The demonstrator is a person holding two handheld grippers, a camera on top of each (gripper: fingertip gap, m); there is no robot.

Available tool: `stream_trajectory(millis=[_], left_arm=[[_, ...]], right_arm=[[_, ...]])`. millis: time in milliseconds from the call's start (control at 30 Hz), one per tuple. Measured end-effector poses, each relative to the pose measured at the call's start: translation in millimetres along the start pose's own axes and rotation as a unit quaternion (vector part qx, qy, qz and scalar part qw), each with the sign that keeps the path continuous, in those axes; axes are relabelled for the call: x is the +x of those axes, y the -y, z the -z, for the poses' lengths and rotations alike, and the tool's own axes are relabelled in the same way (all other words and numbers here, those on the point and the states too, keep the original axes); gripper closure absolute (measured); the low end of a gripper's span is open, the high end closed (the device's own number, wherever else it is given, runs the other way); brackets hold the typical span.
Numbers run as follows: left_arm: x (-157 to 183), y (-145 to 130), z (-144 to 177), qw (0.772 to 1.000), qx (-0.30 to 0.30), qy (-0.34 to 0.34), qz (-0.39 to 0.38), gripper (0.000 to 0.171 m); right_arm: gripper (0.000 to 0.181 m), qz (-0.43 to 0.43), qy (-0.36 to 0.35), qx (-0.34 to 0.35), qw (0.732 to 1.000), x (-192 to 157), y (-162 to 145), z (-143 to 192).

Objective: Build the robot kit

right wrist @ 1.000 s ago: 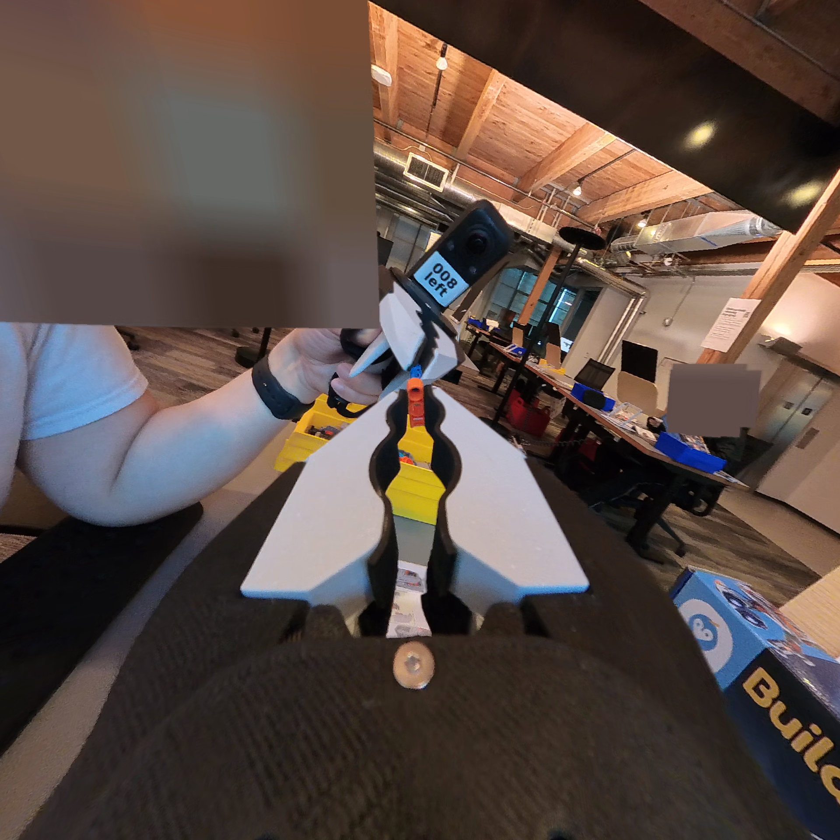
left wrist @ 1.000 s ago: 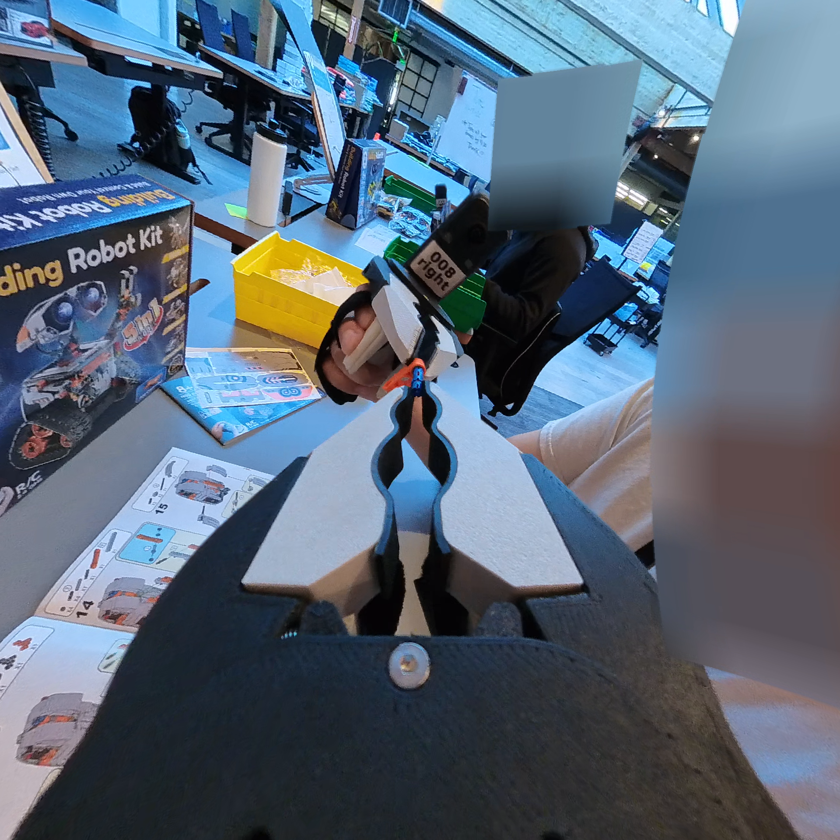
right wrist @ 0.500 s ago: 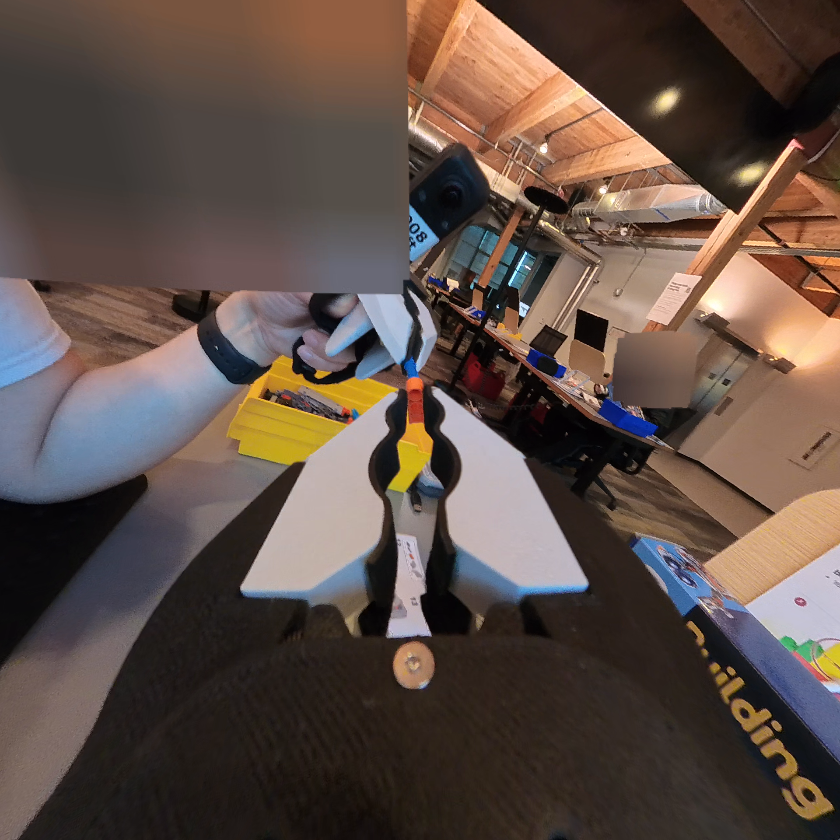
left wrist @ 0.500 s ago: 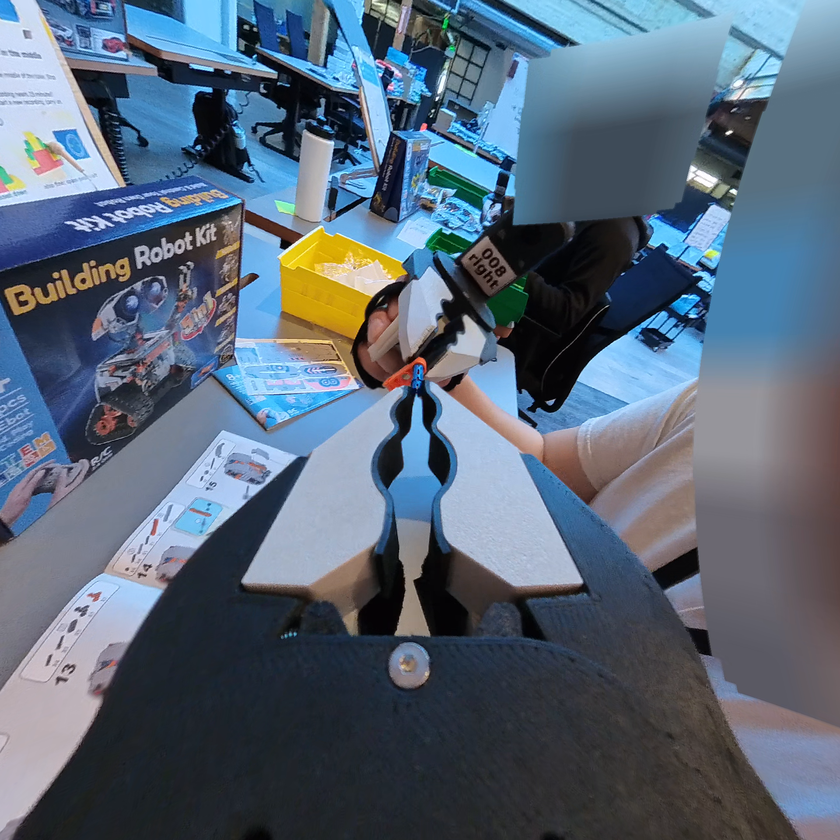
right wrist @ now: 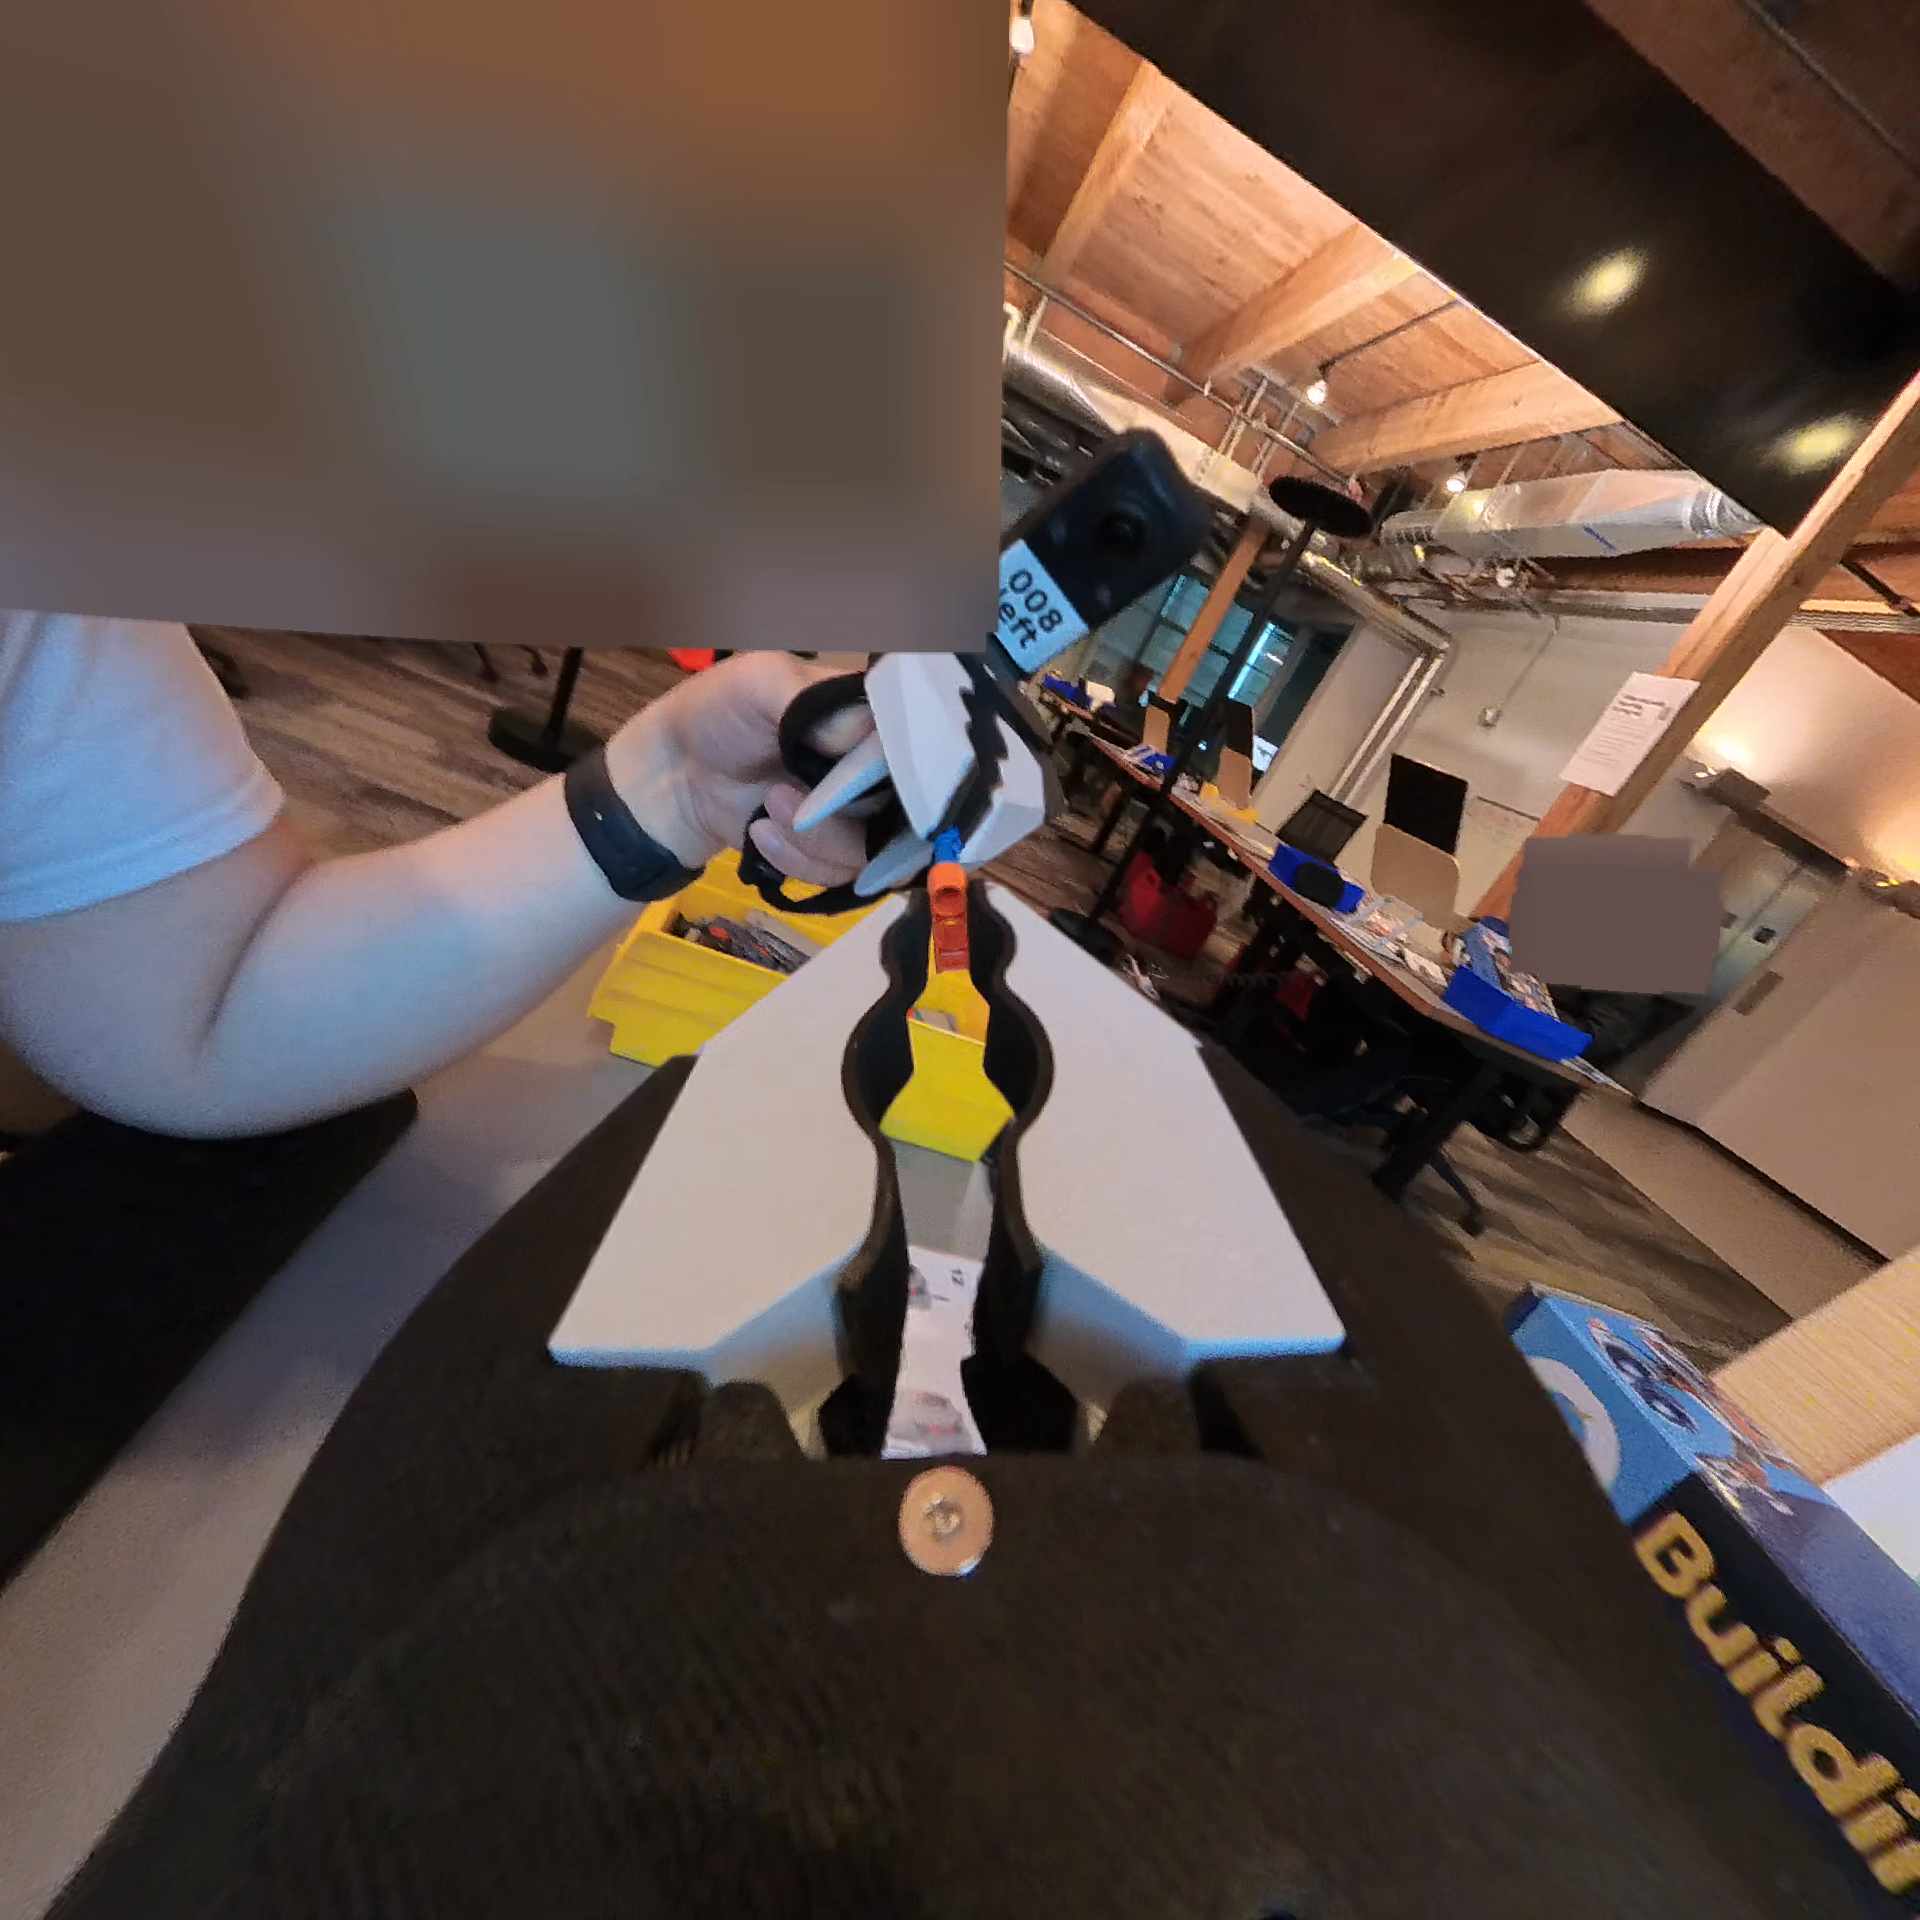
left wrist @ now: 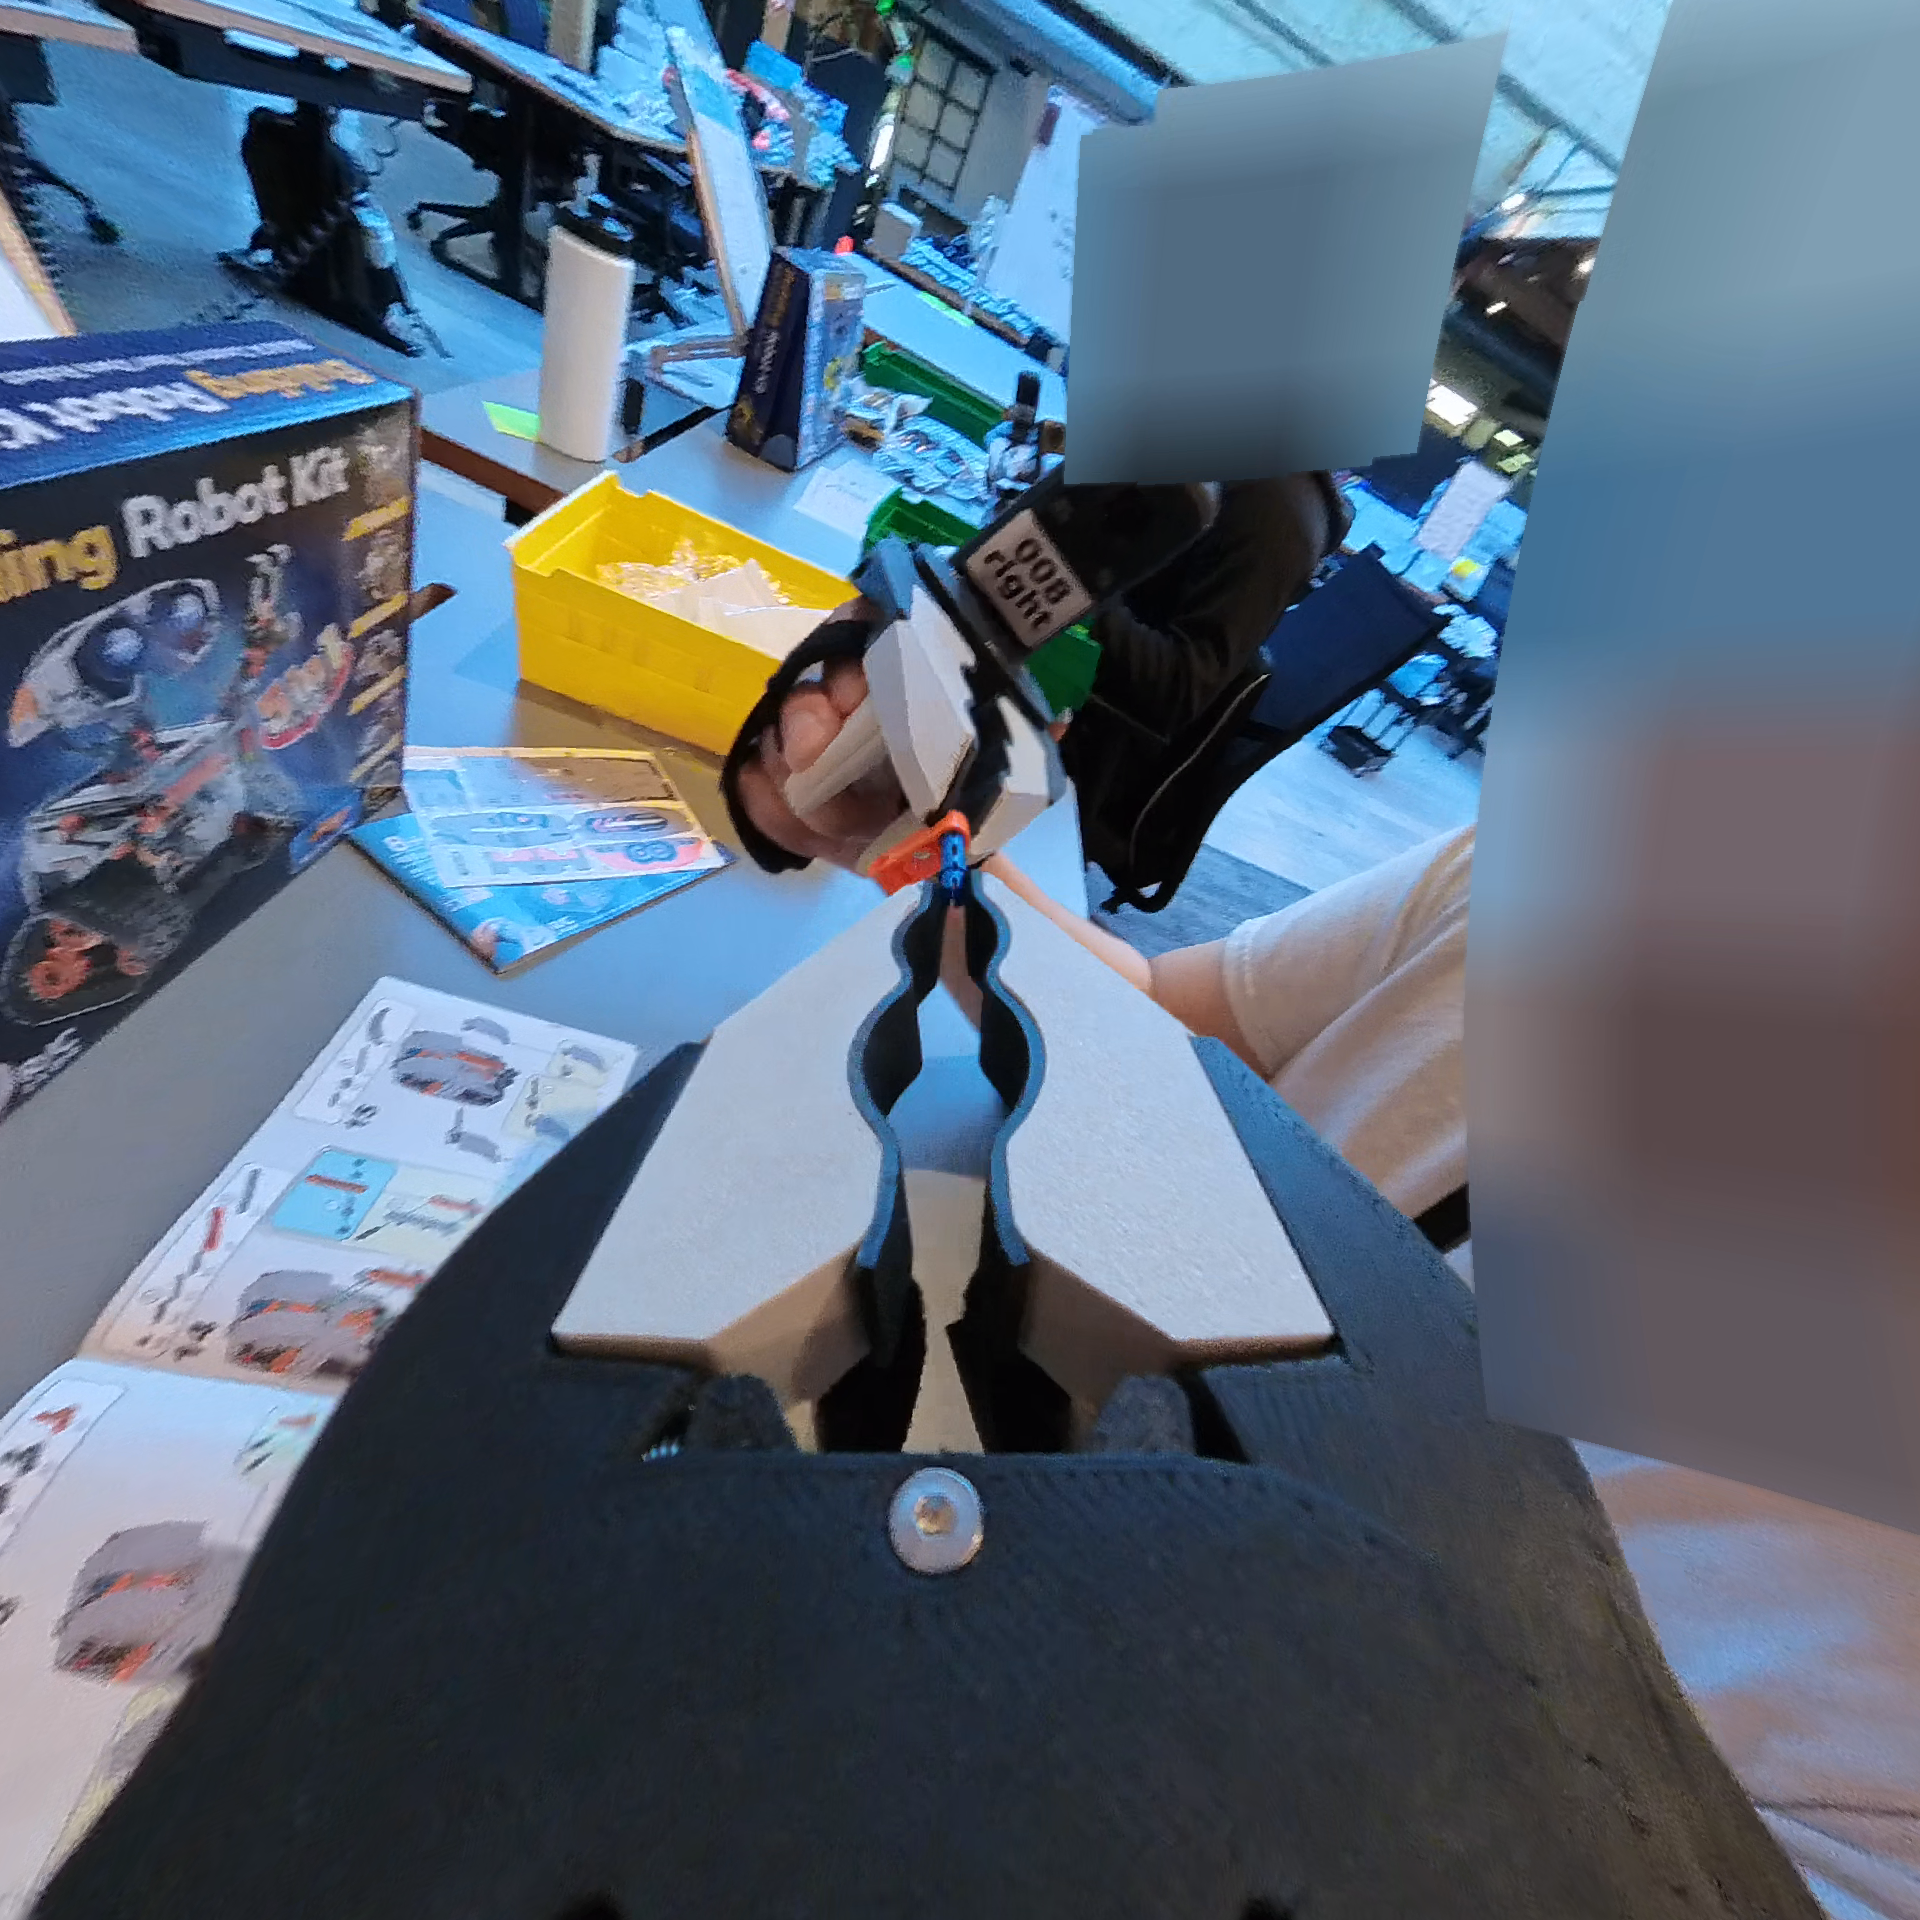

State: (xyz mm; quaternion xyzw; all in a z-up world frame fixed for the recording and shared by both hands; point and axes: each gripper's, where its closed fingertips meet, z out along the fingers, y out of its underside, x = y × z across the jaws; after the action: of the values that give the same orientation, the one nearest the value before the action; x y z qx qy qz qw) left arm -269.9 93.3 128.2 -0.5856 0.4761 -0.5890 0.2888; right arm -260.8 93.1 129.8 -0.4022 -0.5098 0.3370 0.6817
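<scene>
Occupying the largest share of the bench, a dark blue kit box (left wrist: 197, 665) is standing upright at the left of the grey table (left wrist: 260, 935), with printed instruction sheets (left wrist: 343, 1174) lying flat in front of it and a blue booklet (left wrist: 540, 852) just beside. A yellow bin (left wrist: 623, 634) holding clear bags is sitting behind the booklet; a second yellow bin (right wrist: 707, 956) of small parts is showing in the right wrist view.

Both grippers are being held up above the table, tip to tip. The right gripper (right wrist: 948, 914) is clamping an orange plastic piece (right wrist: 948, 920) between its closed fingertips. The left gripper (left wrist: 951, 904) is pinching a small blue pin (left wrist: 952, 878) at its very tips, fingers drawn together on it. The pin is meeting the end of the orange piece; whether it is seated in a hole cannot be told.

The orange piece is appearing as a short, narrow bar with a rounded end, matte and rigid. The blue pin is far smaller, a stubby peg. Both are judged to be light, stiff and smooth, so liable to twist or slip under a tip grip. Holding the orange piece on its flat faces, and the pin across its shank, is looking the soundest hold.
</scene>
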Motion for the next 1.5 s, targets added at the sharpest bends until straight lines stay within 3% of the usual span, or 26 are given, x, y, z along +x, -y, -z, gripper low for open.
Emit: stream_trajectory(millis=[867,1200,1400,1500], left_arm=[[-7,-4,2,0.999,-0.016,0.031,-0.001,0.169],[-15,-9,4,0.997,-0.035,0.072,-0.006,0.169],[-11,-8,3,0.998,-0.029,0.058,-0.006,0.169],[-11,-5,7,0.998,-0.020,0.055,-0.004,0.169]], right_arm=[[0.175,-0.025,0.001,-0.016,1.000,1,-16,-11],[0.175,0.004,-0.022,-0.075,0.997,4,-25,-11],[0.175,-0.009,-0.012,-0.059,0.998,2,-20,-10],[0.175,-0.021,0.014,-0.145,0.989,-3,-43,0]])
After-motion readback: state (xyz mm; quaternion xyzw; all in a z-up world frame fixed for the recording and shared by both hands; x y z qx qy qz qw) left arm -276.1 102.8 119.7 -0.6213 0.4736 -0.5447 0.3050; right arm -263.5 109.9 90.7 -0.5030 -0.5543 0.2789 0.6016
